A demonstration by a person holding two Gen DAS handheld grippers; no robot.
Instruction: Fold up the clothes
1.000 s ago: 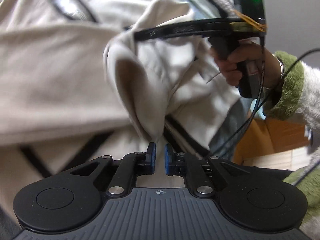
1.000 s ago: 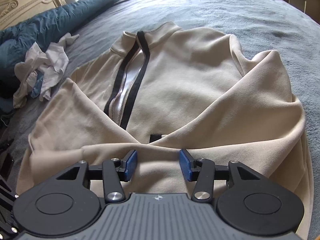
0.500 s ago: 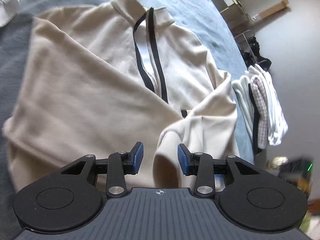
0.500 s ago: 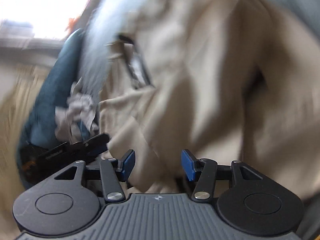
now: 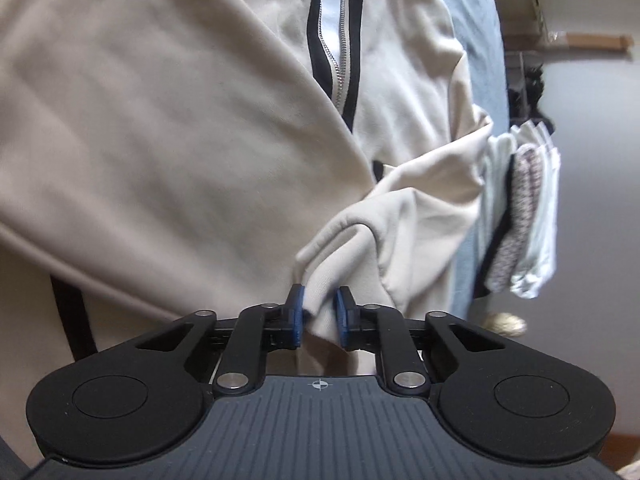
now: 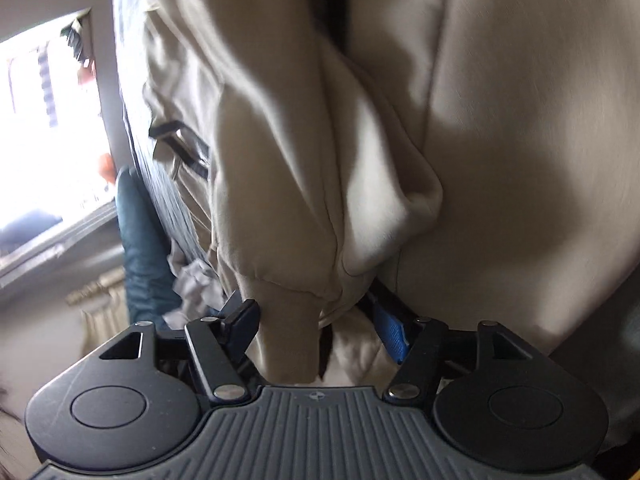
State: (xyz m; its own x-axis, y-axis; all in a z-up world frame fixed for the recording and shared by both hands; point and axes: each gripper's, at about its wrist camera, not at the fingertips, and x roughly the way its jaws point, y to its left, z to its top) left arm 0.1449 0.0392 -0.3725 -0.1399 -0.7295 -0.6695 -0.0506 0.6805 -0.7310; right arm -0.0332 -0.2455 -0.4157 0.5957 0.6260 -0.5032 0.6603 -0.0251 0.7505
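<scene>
between the left hand-held gripper [image 5: 319, 316] pads, beige jacket [image 5: 168, 128] cuff pinched (right [image 6: 316, 326] spreading).

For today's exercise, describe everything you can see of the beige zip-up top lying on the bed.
The beige top looks like soft, matte knit. A silver zipper edged with black tape runs down from its collar. It lies on the grey-blue bedcover with its sleeves folded across the body. The left gripper pinches a fold of cloth; a sleeve cuff sits between the right gripper's wide jaws.

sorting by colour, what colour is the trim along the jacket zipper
Black trim on the beige jacket, clearest in the left wrist view.
</scene>
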